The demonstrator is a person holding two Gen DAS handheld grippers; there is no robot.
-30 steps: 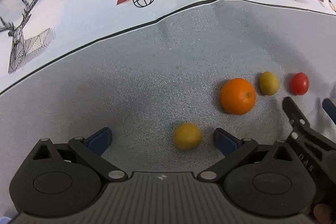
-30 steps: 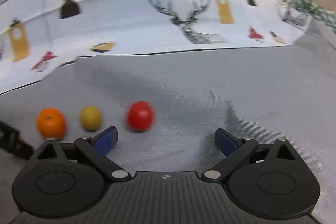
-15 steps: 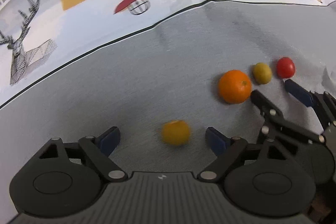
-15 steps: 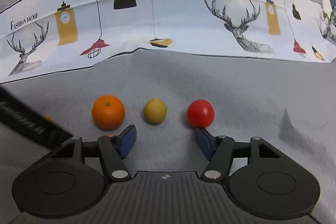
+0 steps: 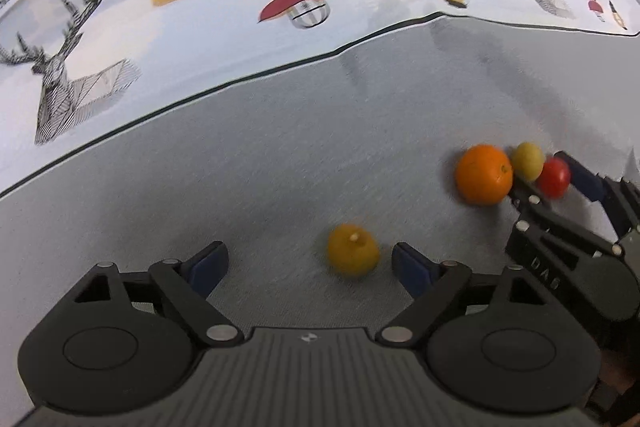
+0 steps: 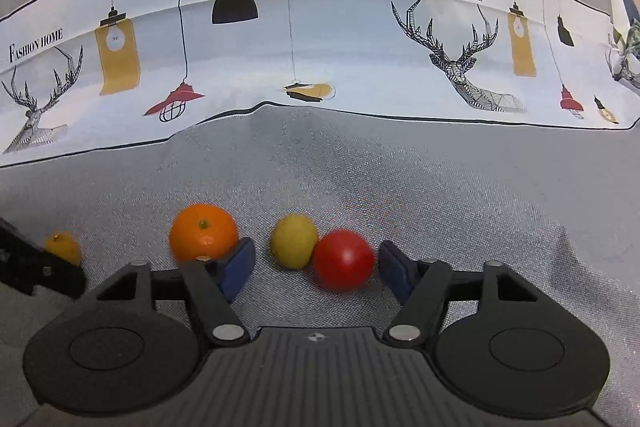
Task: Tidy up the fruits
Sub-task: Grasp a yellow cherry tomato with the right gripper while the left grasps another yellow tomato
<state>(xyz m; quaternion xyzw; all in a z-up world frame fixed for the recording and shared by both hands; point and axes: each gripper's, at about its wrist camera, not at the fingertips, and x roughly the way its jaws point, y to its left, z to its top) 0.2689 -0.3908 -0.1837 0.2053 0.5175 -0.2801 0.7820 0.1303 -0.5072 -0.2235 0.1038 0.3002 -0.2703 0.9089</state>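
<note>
Blue pads on the right gripper (image 6: 316, 269) stand about half apart, with the red tomato (image 6: 344, 260) between them. The tomato sits near the right pad, but I cannot tell if it touches it. The left pad (image 6: 236, 267) is right by the orange (image 6: 203, 237). The lemon (image 6: 294, 241) sits just behind the tomato, touching it. All of them lie on the grey cloth (image 6: 440, 195).

The left gripper (image 5: 310, 265) is spread wide. A small yellow fruit (image 5: 353, 255) lies between its pads, close to the right one, not pinched.

A second ago the right gripper was much wider and the tomato lay off to its left. Its jaws came in early on and have not closed more since. The left gripper closed just a little. The tomato and lemon stood apart before.
</note>
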